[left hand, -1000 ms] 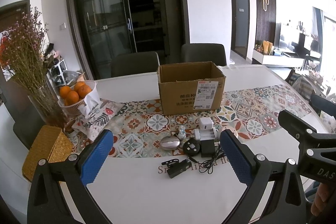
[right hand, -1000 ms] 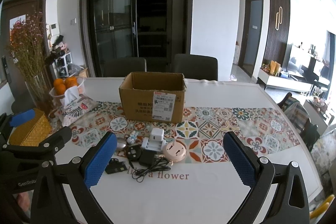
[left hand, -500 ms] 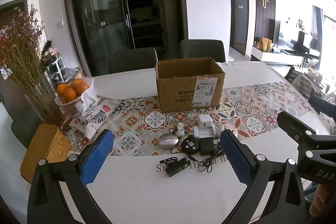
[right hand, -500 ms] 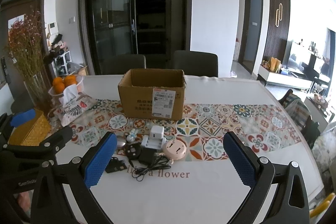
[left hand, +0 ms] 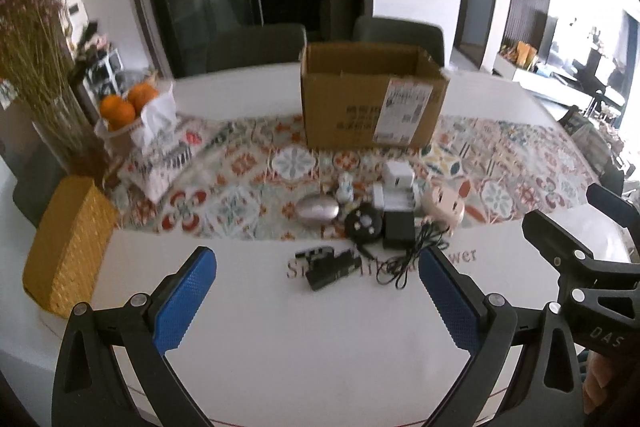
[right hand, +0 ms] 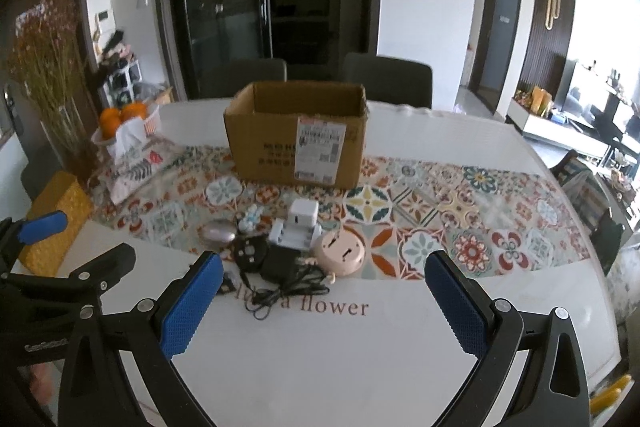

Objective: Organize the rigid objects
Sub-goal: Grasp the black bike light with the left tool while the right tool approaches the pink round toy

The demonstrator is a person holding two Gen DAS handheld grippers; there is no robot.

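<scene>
An open cardboard box (left hand: 372, 99) (right hand: 298, 135) stands on the patterned runner. In front of it lies a cluster of small items: a white charger (left hand: 396, 183) (right hand: 298, 225), a pink round device (left hand: 444, 205) (right hand: 340, 253), a silver oval case (left hand: 318, 211) (right hand: 219, 231), a black round fob (left hand: 362, 223) (right hand: 250, 251), a black adapter with cable (left hand: 398, 227) (right hand: 280, 267), a small figurine (left hand: 345, 187) and a black clip (left hand: 328, 267). My left gripper (left hand: 316, 303) and right gripper (right hand: 320, 303) are both open and empty, above the white table short of the items.
A white basket of oranges (left hand: 128, 107), a vase of dried flowers (left hand: 44, 67), a floral pouch (left hand: 168, 155) and a yellow woven box (left hand: 68, 247) stand at the left. Dark chairs (left hand: 400, 35) stand behind the table. The table edge curves at the right (right hand: 592, 267).
Both grippers have moved forward and tilted down toward the cluster of items; the items and box appear closer and lower. Both stay open. Nothing on the table has moved.
</scene>
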